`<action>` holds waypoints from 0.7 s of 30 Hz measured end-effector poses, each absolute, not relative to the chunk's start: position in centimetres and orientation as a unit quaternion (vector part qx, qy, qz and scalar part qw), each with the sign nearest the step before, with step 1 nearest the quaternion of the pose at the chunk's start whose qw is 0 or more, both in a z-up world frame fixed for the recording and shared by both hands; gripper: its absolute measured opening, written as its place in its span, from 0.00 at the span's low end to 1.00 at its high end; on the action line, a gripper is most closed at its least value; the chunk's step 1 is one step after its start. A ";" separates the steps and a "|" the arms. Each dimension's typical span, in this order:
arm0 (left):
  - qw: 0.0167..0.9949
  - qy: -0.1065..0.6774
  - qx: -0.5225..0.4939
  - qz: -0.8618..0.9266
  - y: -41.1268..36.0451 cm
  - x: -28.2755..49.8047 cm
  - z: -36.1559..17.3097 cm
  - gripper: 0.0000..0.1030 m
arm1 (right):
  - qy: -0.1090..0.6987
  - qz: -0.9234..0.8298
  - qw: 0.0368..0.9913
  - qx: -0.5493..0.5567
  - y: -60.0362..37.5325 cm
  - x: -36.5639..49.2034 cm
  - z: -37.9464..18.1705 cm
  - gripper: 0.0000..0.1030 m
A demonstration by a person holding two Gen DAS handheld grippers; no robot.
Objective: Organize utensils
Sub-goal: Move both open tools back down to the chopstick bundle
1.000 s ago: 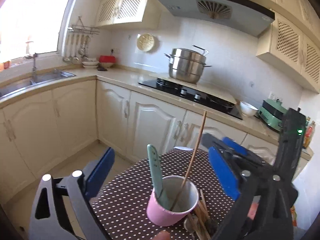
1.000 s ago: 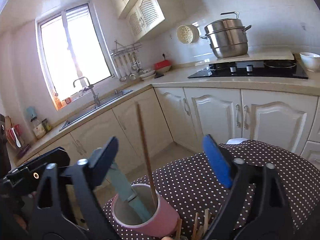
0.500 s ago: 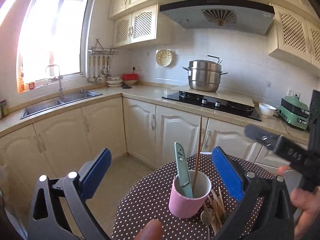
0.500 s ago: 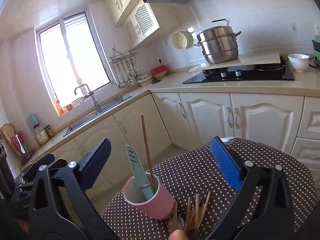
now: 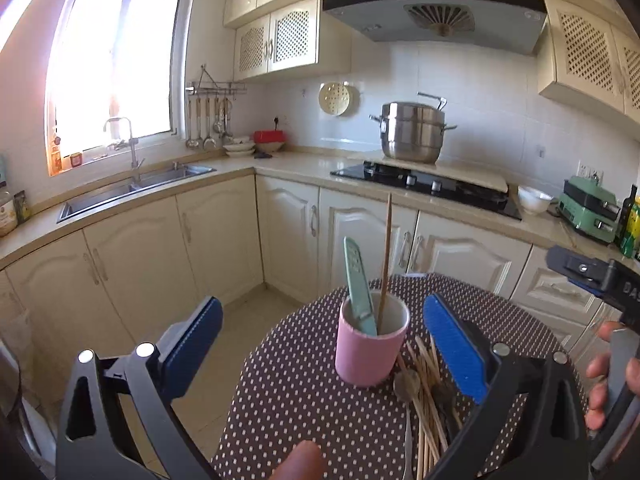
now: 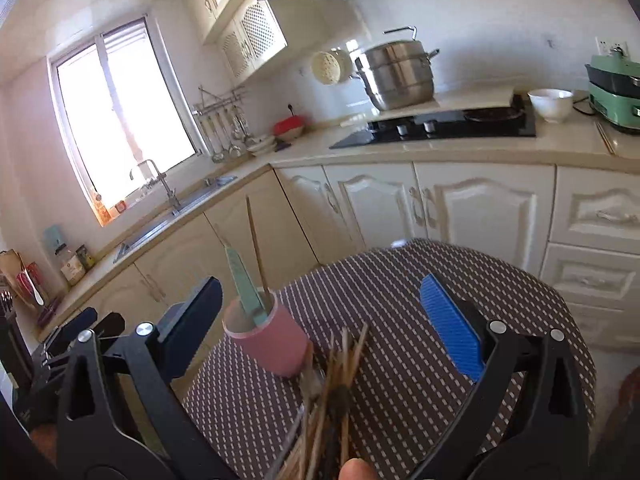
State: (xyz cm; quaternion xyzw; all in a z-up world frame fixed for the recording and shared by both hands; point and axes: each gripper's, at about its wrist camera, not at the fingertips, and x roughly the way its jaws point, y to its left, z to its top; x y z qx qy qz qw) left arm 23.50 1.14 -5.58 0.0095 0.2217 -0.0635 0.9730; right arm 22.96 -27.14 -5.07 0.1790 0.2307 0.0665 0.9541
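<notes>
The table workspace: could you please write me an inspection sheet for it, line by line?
Surface: round table under a brown polka-dot cloth.
Job's things: pink cup upright, holding a green-handled utensil and one chopstick; loose chopsticks and a spoon lie beside the cup.
Clutter: nothing seen on the table.
Grippers: left tool open, empty, cup between its fingers' line of sight; right tool open, empty, above the loose pile.
Cables: nothing seen.
Surroundings: steel pot by the hob, sink under the window, green appliance on the counter.
</notes>
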 end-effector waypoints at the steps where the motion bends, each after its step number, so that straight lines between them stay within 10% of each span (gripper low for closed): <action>1: 0.972 0.226 0.009 -0.066 1.0 23.2 -5.8 0.96 | 0.235 0.065 0.953 0.178 -27.3 22.6 -5.2 0.94; 21: 0.938 0.334 -0.005 -0.091 -1.9 22.2 -13.8 0.96 | 0.355 0.056 0.922 0.146 -26.7 20.8 -11.3 0.94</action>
